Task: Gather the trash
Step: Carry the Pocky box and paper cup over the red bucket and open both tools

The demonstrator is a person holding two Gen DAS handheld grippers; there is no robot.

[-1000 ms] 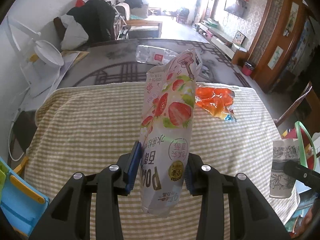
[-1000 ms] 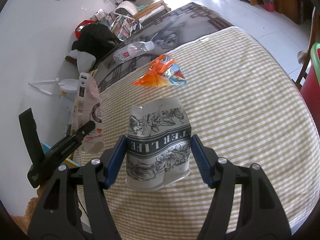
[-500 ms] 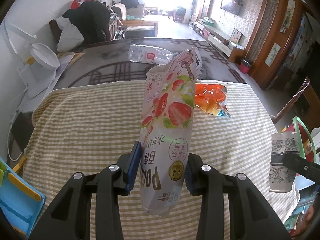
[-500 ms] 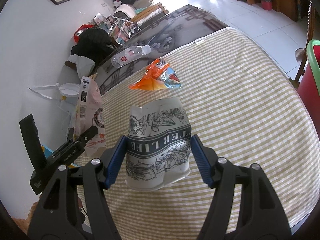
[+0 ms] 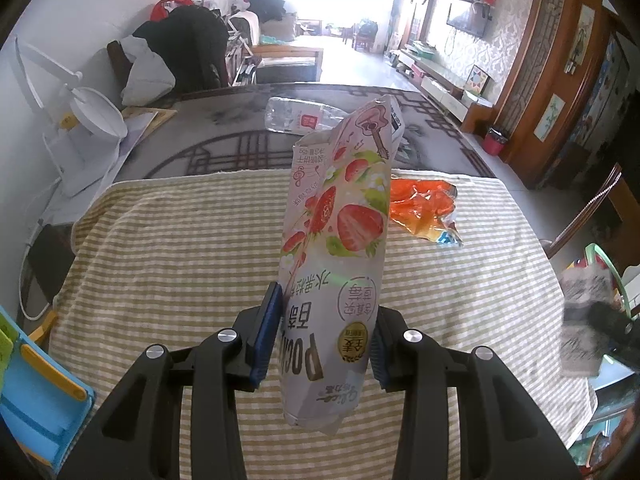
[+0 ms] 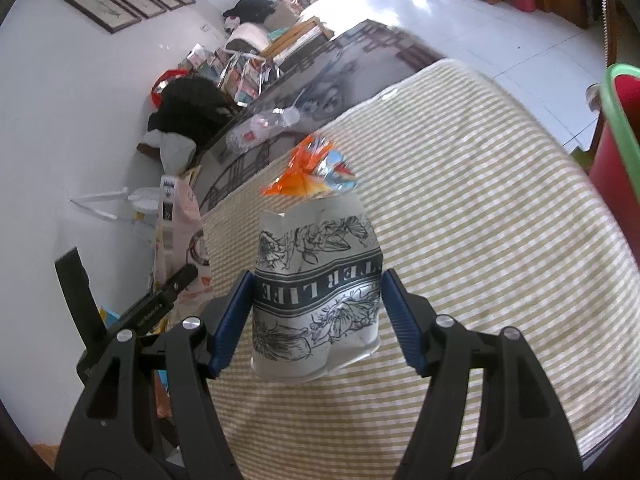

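We hold two pieces of trash above the striped surface [image 5: 180,240], left claw [image 5: 320,336] clamping a strawberry snack pouch [image 5: 336,248], right claw [image 6: 316,316] clamping a crumpled paper cup [image 6: 316,288] (orange wrapper [image 5: 420,212] and plastic bottle [image 5: 296,120] remain uncollected).

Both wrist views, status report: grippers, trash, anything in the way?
Left gripper shut on strawberry snack bag. Right gripper shut on crushed paper cup. Orange wrapper and plastic bottle uncollected. Nothing blocking.
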